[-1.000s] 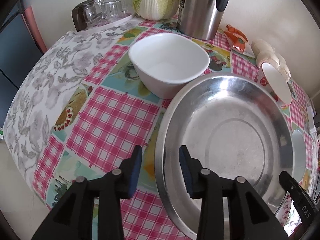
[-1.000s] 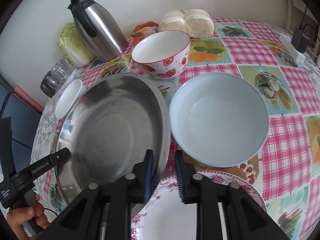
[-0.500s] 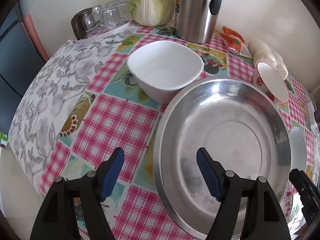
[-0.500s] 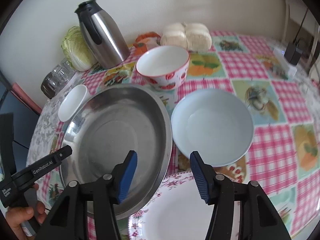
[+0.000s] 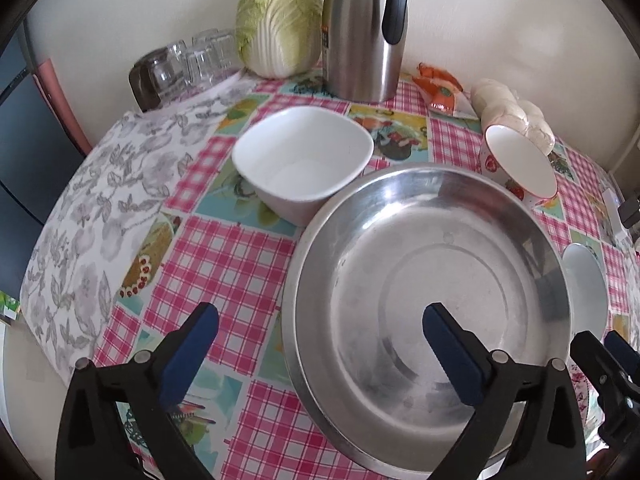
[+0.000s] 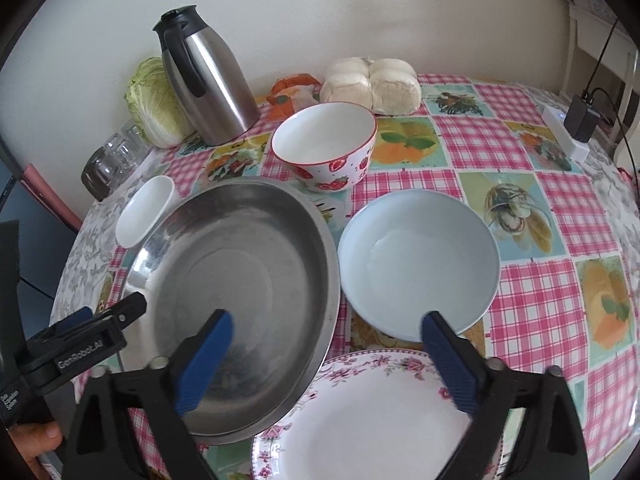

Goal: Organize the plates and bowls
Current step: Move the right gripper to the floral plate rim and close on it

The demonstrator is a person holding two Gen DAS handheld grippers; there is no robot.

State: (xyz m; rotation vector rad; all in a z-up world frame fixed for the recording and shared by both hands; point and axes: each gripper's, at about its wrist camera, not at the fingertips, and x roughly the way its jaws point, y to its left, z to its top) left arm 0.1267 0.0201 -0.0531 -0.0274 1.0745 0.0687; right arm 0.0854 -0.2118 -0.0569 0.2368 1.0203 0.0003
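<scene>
Taking the steel pan as the mark, the left gripper hangs over its left rim and the right gripper over its right rim; both have just been opening, and now their jaws stand wide, holding nothing. Left of the pan sits the empty square white bowl, behind it the empty strawberry bowl. Right of it lies the empty pale blue bowl, with the flowered plate at its near right edge.

The floral plate is cut off by the lower edge, its left rim tucked under the steel pan. The pan hides part of the white bowl. Behind the flask, perhaps half the cabbage shows.
</scene>
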